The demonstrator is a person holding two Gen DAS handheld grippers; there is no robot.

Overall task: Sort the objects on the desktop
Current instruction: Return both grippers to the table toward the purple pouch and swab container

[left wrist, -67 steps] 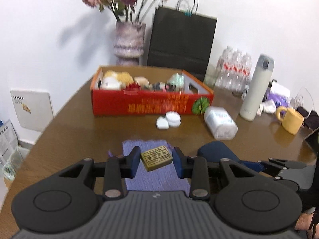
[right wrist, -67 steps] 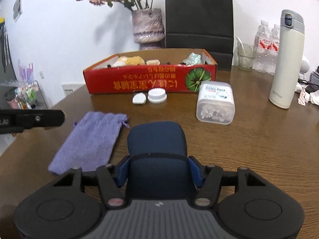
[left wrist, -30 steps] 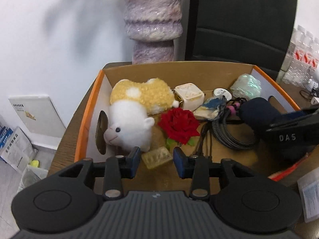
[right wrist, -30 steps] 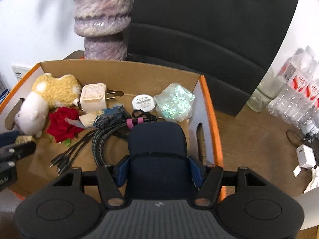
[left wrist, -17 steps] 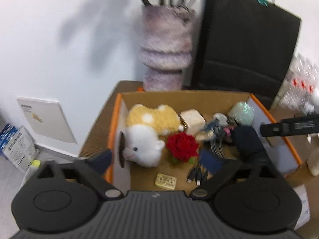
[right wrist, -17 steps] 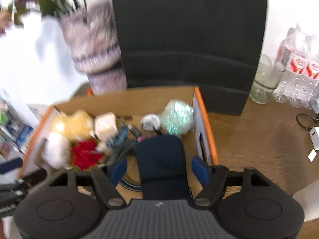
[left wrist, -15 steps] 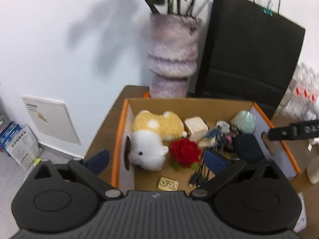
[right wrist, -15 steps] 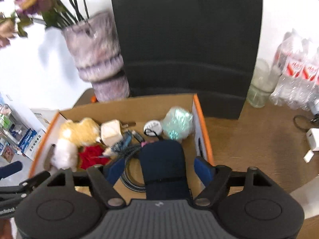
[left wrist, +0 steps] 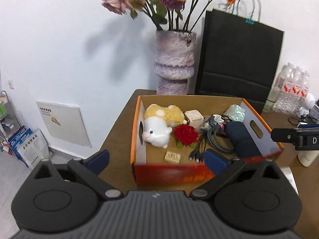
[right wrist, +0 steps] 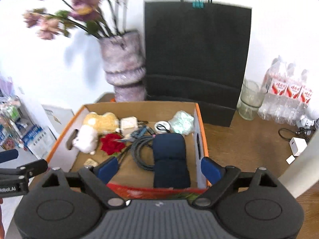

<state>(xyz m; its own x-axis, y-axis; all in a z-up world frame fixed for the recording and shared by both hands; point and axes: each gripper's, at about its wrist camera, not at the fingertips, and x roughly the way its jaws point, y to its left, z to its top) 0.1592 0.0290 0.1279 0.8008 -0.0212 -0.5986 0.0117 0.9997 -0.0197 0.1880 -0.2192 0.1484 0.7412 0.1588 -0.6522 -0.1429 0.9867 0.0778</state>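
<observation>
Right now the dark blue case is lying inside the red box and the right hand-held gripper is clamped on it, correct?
Not quite. The dark blue case does lie inside the red box, but the right hand-held gripper is not clamped on it: in the right wrist view its jaws are opening, with the pads clear of the case.

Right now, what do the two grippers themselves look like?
Both match: the left gripper and right gripper have matte black bodies with ribbed grey centres, round discs at each side, silver pivot pins and blue finger pads. White lettering marks their side.
</observation>
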